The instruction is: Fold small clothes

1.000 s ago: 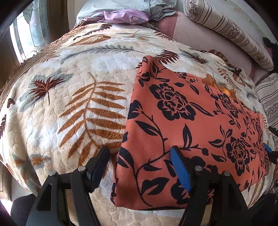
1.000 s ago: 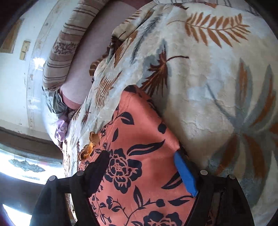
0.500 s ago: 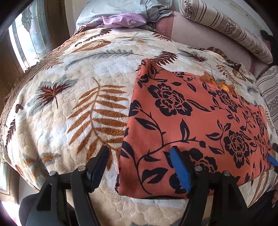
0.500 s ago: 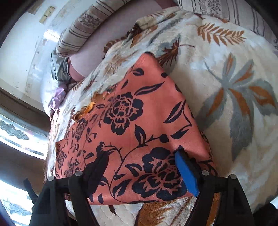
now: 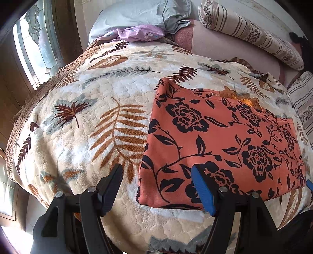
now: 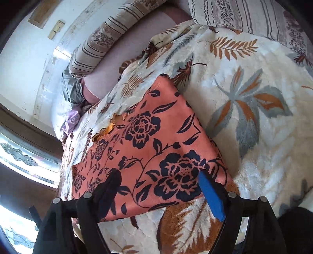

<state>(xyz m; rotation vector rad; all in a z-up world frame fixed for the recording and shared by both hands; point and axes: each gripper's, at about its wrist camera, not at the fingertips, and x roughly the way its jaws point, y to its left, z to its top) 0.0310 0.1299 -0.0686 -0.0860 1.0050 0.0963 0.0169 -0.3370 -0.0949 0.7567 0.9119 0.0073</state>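
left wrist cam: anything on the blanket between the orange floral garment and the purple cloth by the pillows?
Nothing. In the left wrist view, only bare leaf-print blanket lies between the orange garment and the purple cloth.

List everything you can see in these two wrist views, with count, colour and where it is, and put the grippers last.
Floral garment: one, orange with black flowers, folded flat on the blanket, right of centre in the left wrist view.
Blanket: one, cream plush with brown and grey leaves, covering the bed.
Striped bolster pillows: two, beige with brown stripes, along the far and right edges.
Lilac cloth: one, crumpled at the far end.
Grey-blue fabric: one bundle, behind the lilac cloth.
Window: patterned glass, far left.
Left gripper: black with blue pad, open, over the garment's near left edge.
Right gripper: black with blue pad, open, over the garment's near right corner.
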